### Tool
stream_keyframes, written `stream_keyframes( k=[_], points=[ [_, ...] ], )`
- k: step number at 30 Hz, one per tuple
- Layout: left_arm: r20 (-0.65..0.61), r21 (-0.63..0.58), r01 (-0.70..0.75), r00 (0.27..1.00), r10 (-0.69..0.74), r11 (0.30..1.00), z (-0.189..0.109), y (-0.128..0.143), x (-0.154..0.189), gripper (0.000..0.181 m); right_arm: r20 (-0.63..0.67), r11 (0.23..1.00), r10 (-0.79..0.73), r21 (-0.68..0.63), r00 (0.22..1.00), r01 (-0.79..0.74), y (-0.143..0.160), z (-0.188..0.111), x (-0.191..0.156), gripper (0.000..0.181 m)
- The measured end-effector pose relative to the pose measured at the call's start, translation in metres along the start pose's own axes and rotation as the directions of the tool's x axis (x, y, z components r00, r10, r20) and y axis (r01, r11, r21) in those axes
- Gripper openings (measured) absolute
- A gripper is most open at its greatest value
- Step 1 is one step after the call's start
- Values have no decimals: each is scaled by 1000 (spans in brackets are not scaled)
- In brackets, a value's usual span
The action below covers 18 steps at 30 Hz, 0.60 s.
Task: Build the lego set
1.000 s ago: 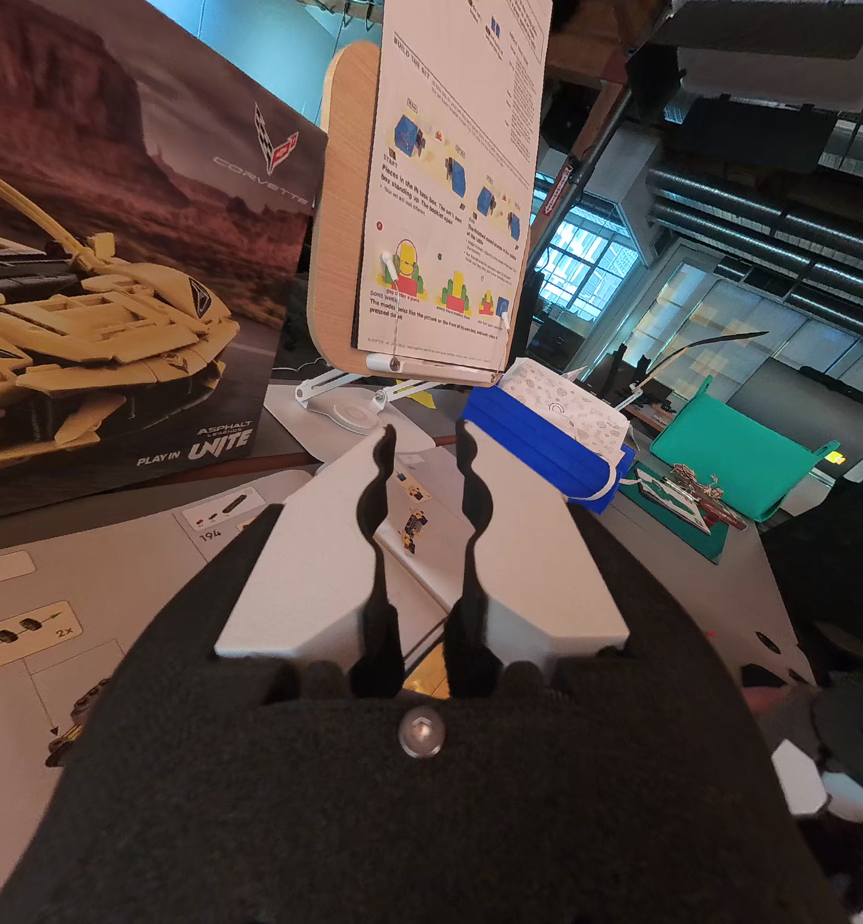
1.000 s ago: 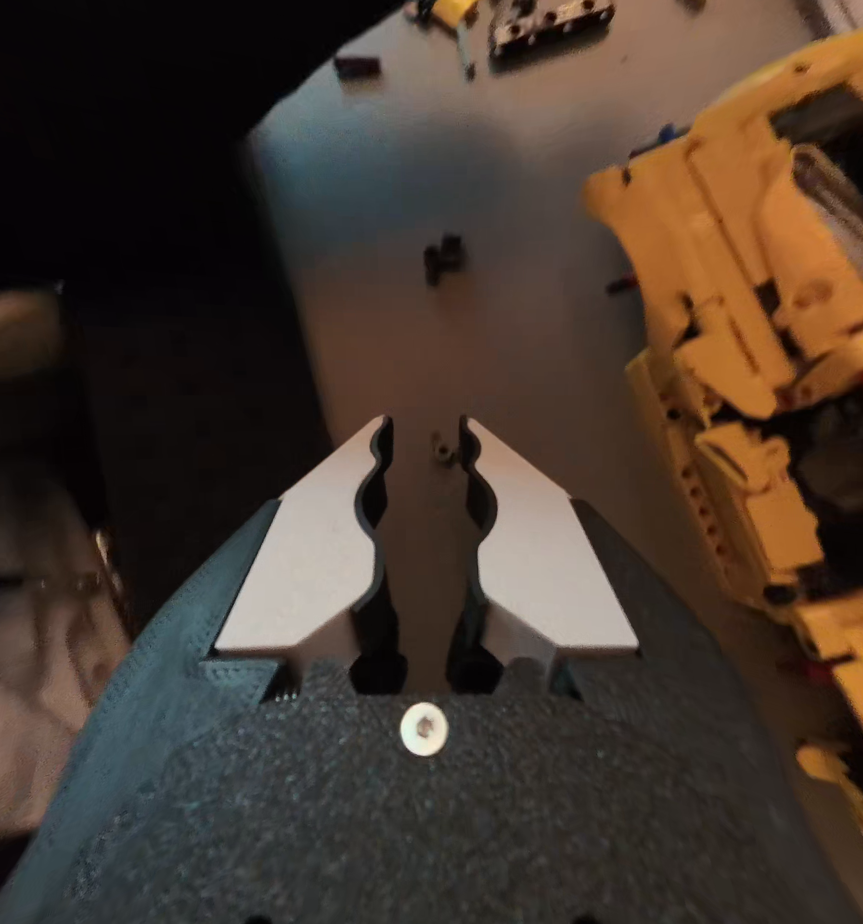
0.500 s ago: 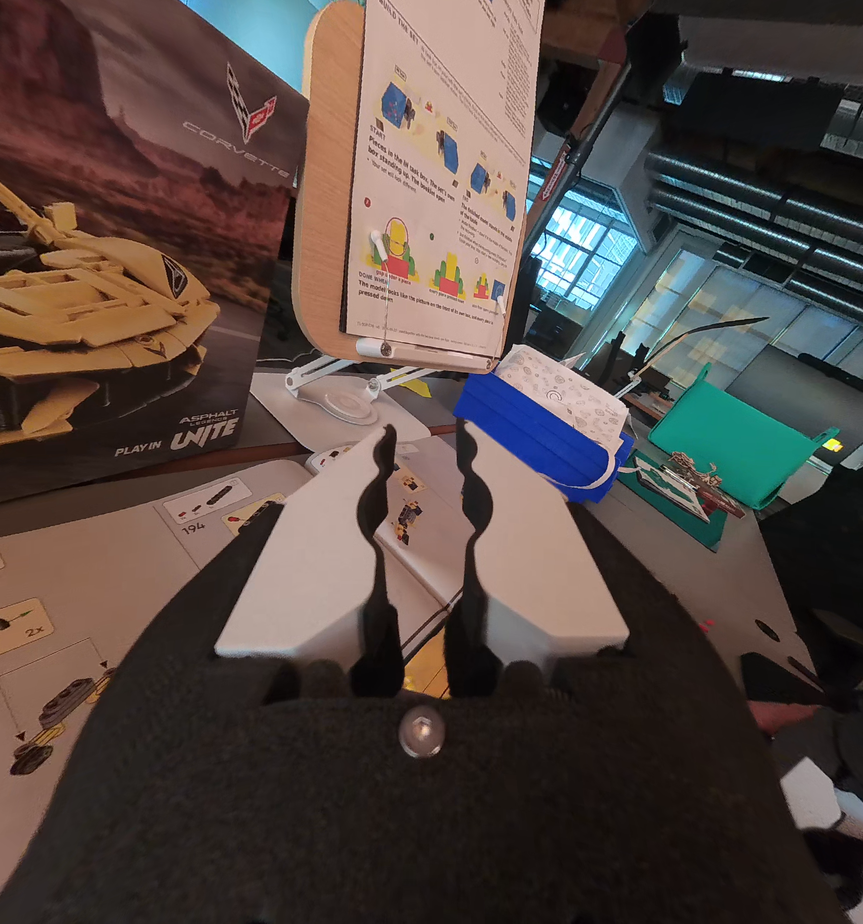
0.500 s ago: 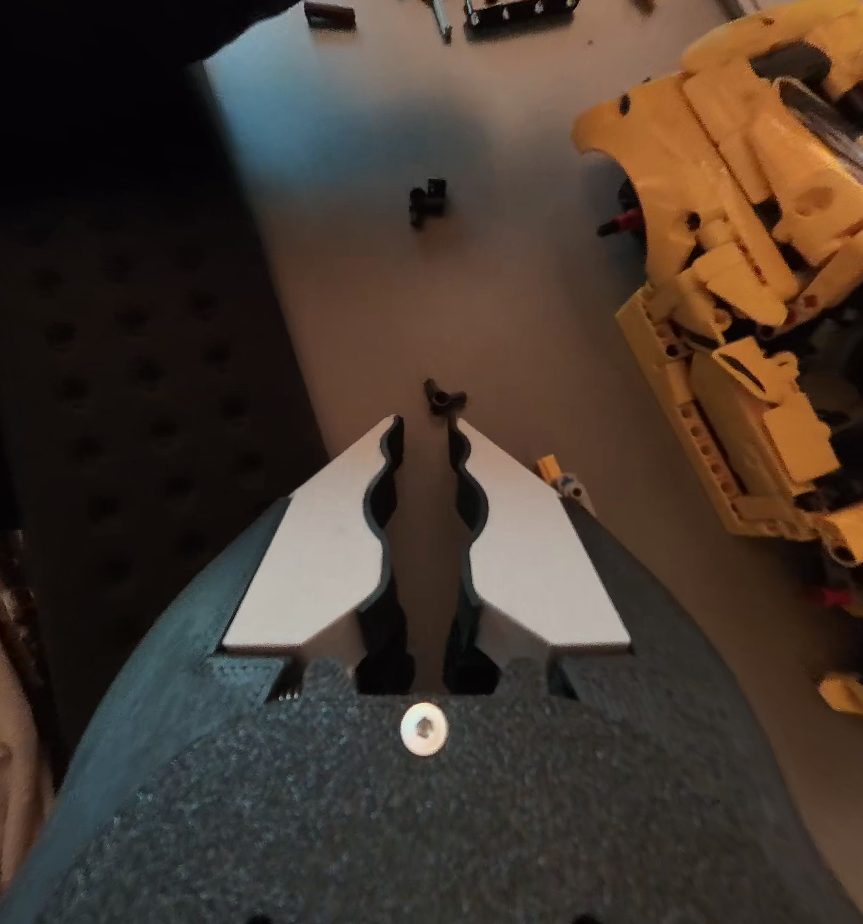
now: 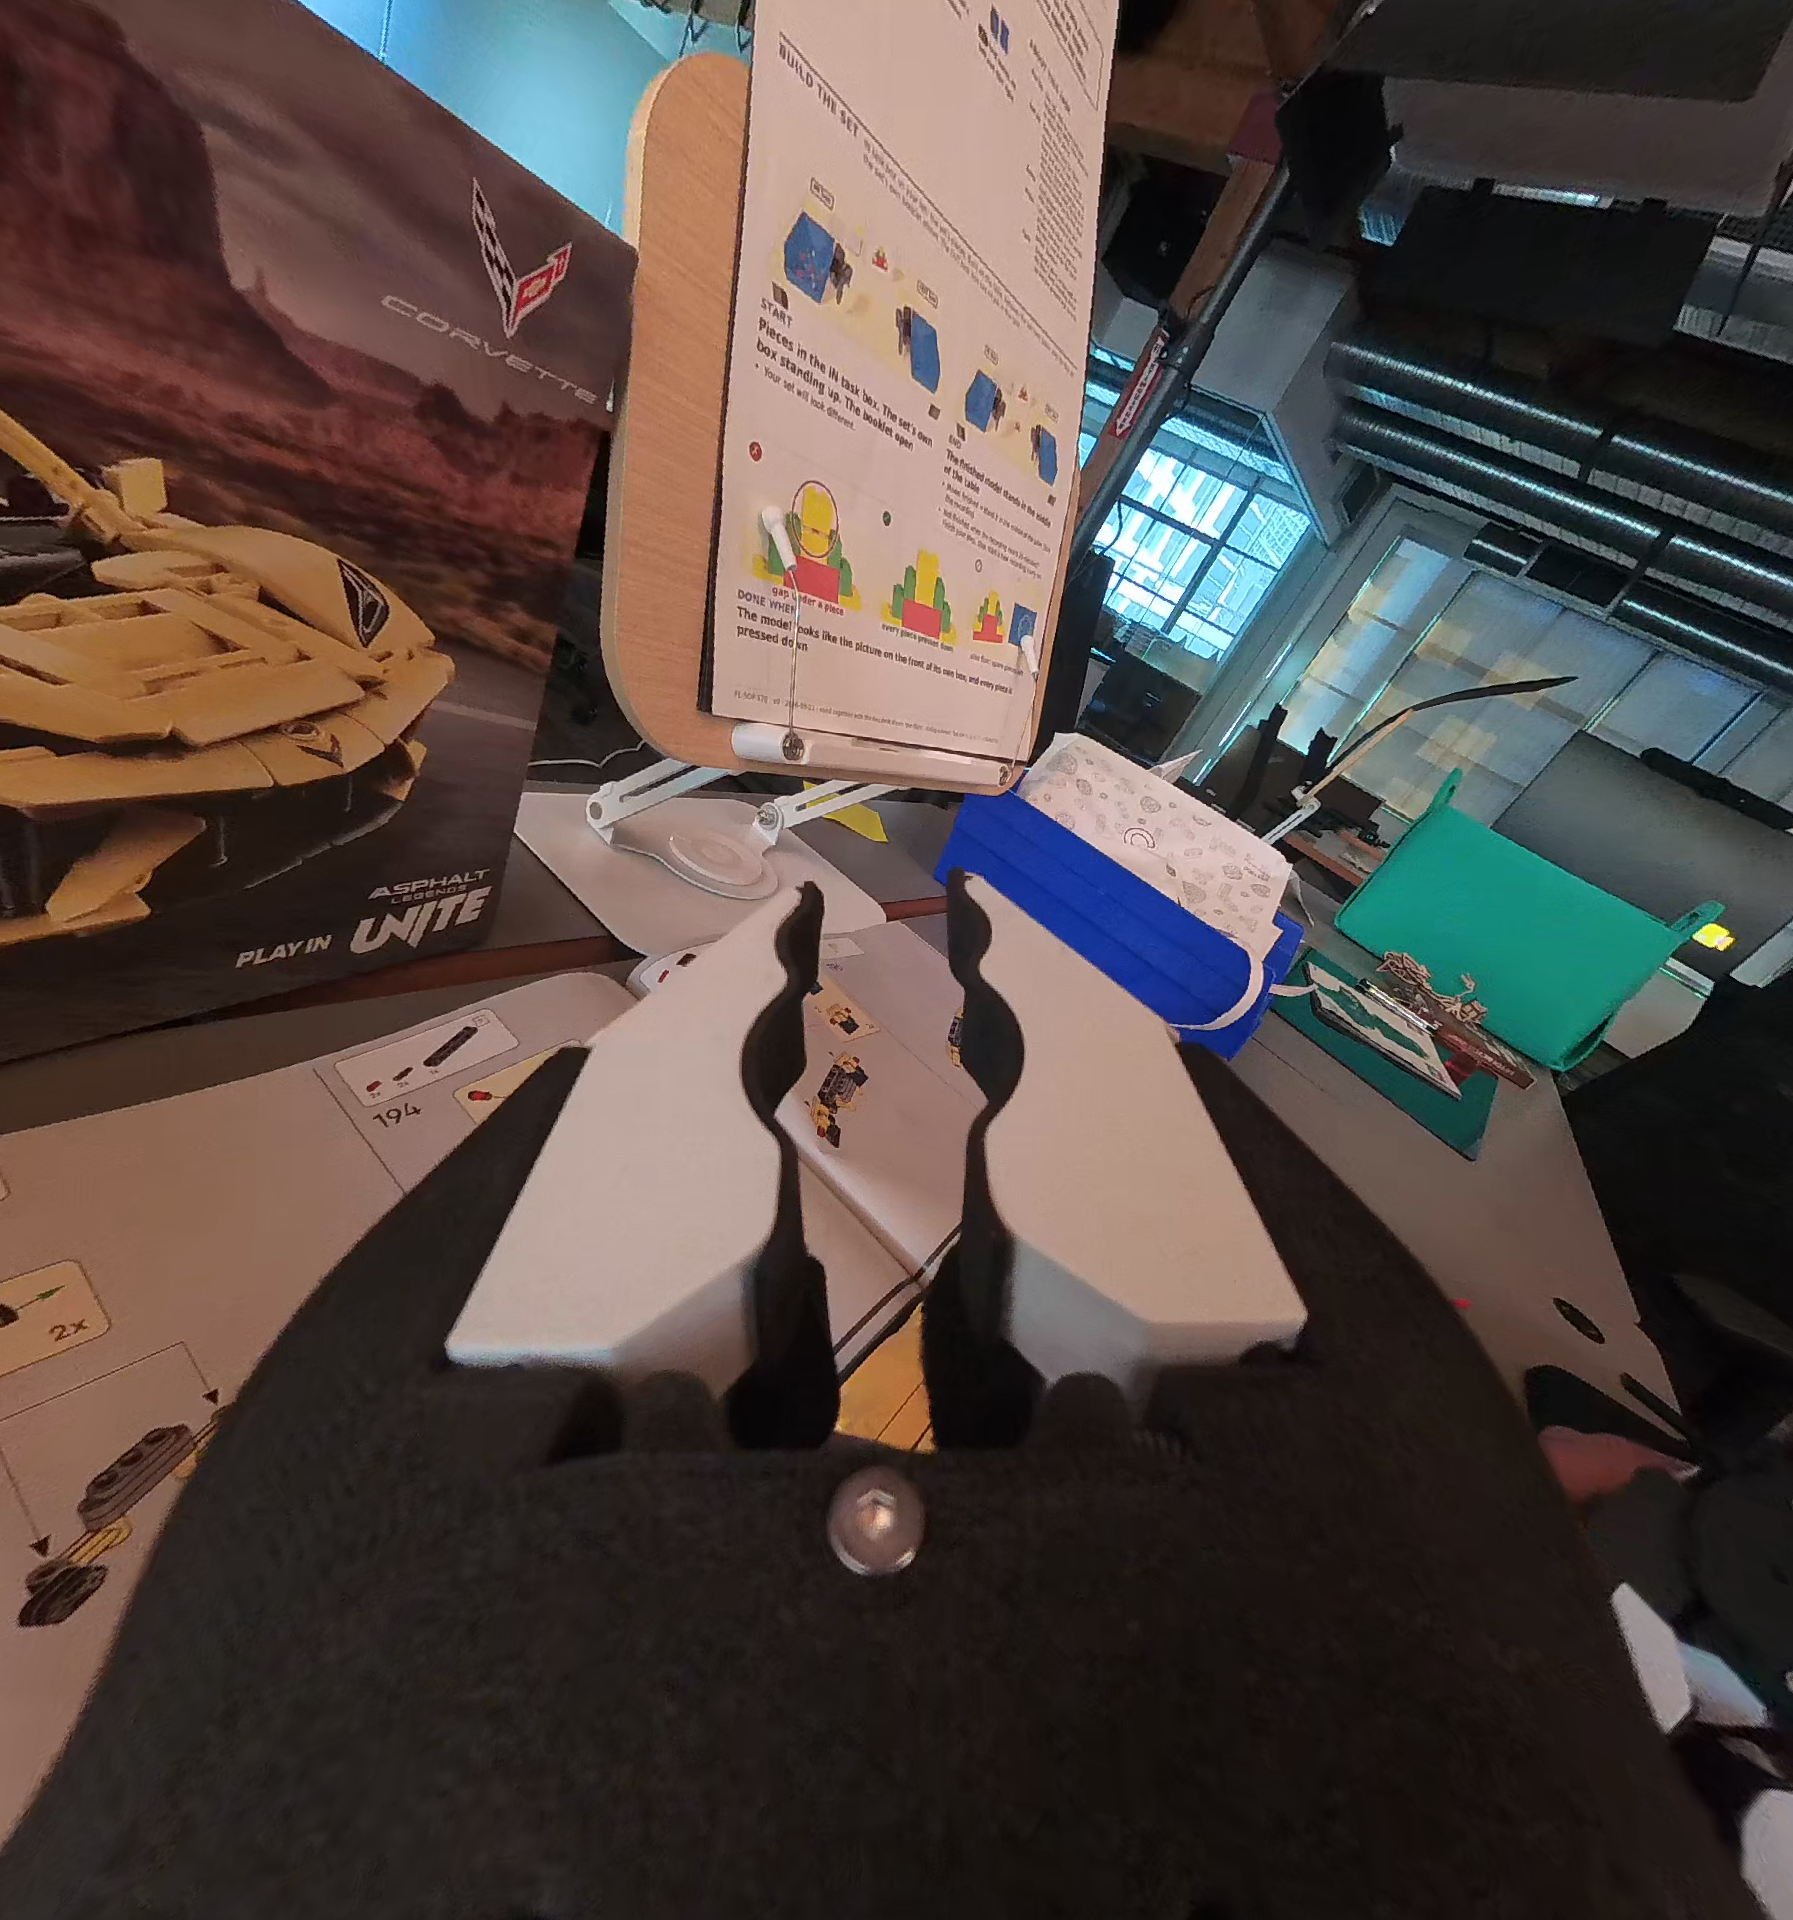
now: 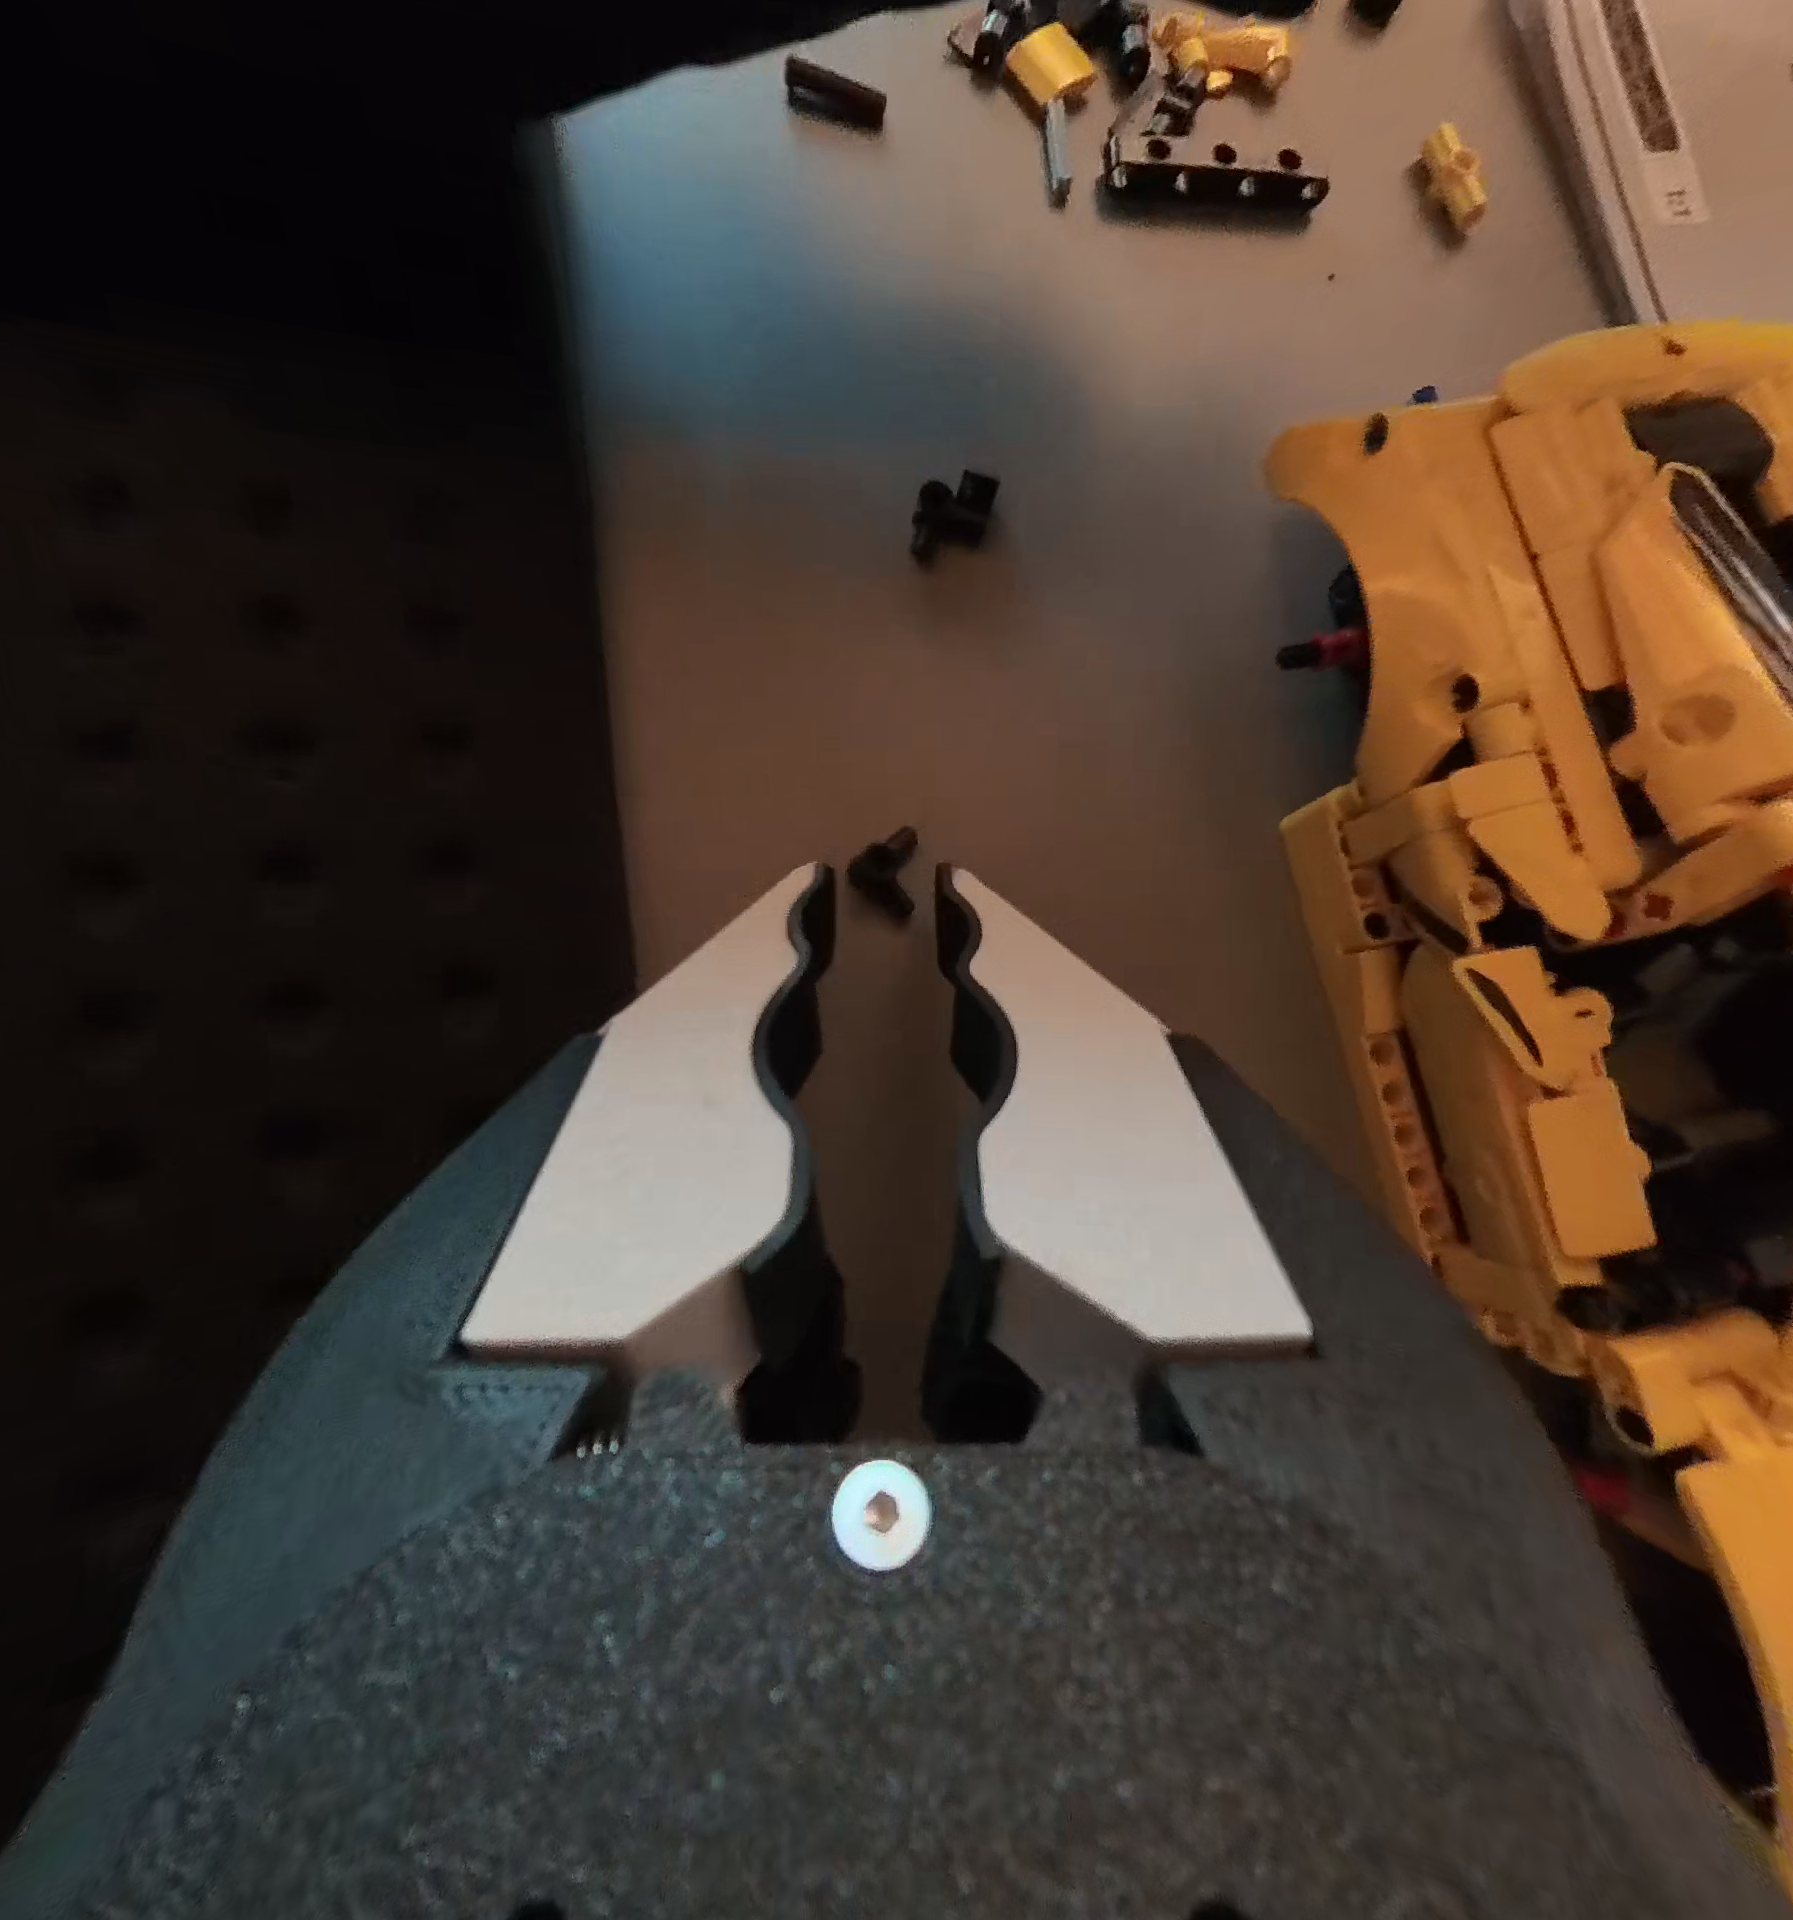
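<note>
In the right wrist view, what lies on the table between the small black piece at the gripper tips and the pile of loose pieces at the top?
One other small black piece; otherwise bare grey table, right wrist view.

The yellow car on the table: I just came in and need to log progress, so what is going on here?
A person is building the yellow car, which lies partly assembled on the grey table. The right hand-held gripper is open, its fingertips on either side of a small black pin lying on the table, not yet gripped. More loose pieces lie farther off. The left hand-held gripper is open and empty, above the open instruction booklet, facing the set's box.
</note>
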State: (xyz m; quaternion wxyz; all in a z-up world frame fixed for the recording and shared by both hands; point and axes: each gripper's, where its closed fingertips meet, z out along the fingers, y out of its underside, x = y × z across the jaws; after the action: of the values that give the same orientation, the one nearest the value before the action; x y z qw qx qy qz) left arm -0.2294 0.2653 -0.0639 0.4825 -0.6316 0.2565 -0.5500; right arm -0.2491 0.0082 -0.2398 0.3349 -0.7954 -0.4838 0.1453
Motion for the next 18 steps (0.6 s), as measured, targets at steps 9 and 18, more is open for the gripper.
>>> stream_keyframes(
  k=[9, 18],
  points=[
    [-77, -59, 11, 997, -15, 998, 7, 10, 17, 23, -240, 997, -61, 33, 969, 71, -20, -9, 40, 6],
    [-475, -117, 63, 873, -112, 991, 14, 23, 117, 25, -780, 935, 92, 281, 619, 215, -96, -128, 184, 5]
  ],
)
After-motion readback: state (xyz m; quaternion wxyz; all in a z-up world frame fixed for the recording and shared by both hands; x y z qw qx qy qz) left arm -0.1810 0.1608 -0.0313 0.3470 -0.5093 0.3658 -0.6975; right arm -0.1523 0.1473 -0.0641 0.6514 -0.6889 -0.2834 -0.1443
